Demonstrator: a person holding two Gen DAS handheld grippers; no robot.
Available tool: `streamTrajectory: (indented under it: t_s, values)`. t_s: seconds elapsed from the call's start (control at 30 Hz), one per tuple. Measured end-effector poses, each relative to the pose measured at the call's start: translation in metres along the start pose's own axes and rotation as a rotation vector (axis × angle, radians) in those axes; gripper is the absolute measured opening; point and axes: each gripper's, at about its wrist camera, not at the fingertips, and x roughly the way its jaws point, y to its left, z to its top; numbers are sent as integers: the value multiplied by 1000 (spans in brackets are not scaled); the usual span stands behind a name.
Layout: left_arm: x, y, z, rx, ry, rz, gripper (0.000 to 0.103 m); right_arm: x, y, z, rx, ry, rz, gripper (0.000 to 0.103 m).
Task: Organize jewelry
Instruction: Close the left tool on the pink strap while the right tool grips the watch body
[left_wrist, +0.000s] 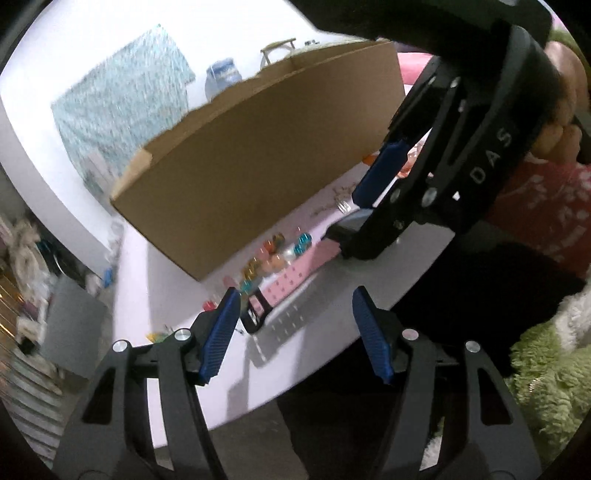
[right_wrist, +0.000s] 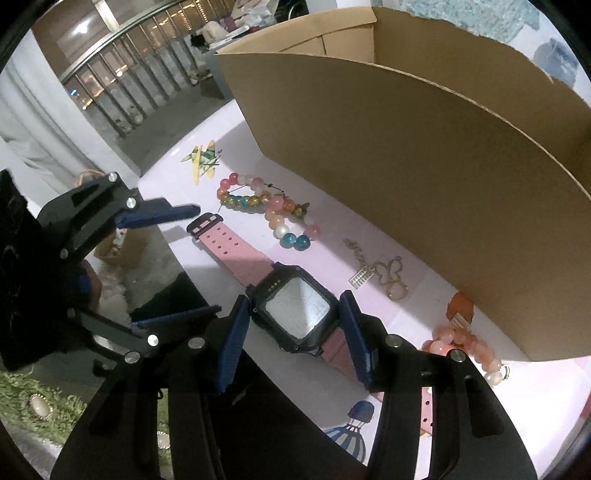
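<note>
A watch (right_wrist: 295, 314) with a black case and a pink strap (left_wrist: 295, 266) lies along the pale table's (right_wrist: 332, 254) near edge. My right gripper (right_wrist: 293, 341) is shut on the case, one blue pad against each side. My left gripper (left_wrist: 295, 332) stands open, nothing pressed between its pads; the strap's black buckle end (left_wrist: 255, 317) sits just beside its left pad. In the right wrist view the left gripper (right_wrist: 205, 260) reaches in from the left at that strap end. Two multicoloured bead bracelets (right_wrist: 291, 225), a gold butterfly charm (right_wrist: 388, 273) and a peach bead bracelet (right_wrist: 461, 343) lie behind the watch.
An open cardboard box (right_wrist: 406, 166) stands right behind the jewelry, its wall close. A yellow-green clip (right_wrist: 205, 158) lies at the table's far end. A hand (left_wrist: 565, 92) holds the right gripper. A green fluffy rug (left_wrist: 546, 369) covers the floor below the table edge.
</note>
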Motion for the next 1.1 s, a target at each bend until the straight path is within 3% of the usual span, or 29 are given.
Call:
streamTrajectory:
  t_s: [0.2,0.33,0.43,0.57,0.6,0.8,1.1]
  values:
    - [6,-2,4,38,2,5,59,1,-1,2,1,11,18,49]
    - [18,-5,3,29,23,-21,43,2,-4,1,31,-1,35,49]
    - [20,-6,4,25,10,-24,38,0,-5,-2,53,-16,44,49]
    - [22,-4,2,11,21,-15,13,-3,-7,-7,90,-39,56,49]
    - [23,-2,3,2,24,-16,11,-4,-7,-8,99,-44,55,49]
    - [23,10,2,-53,36,-70,11,-11,-9,-21,166,-67,12,54]
    - [30,22,4,-154,78,-186,11,-15,5,-41,97,-73,-189,54]
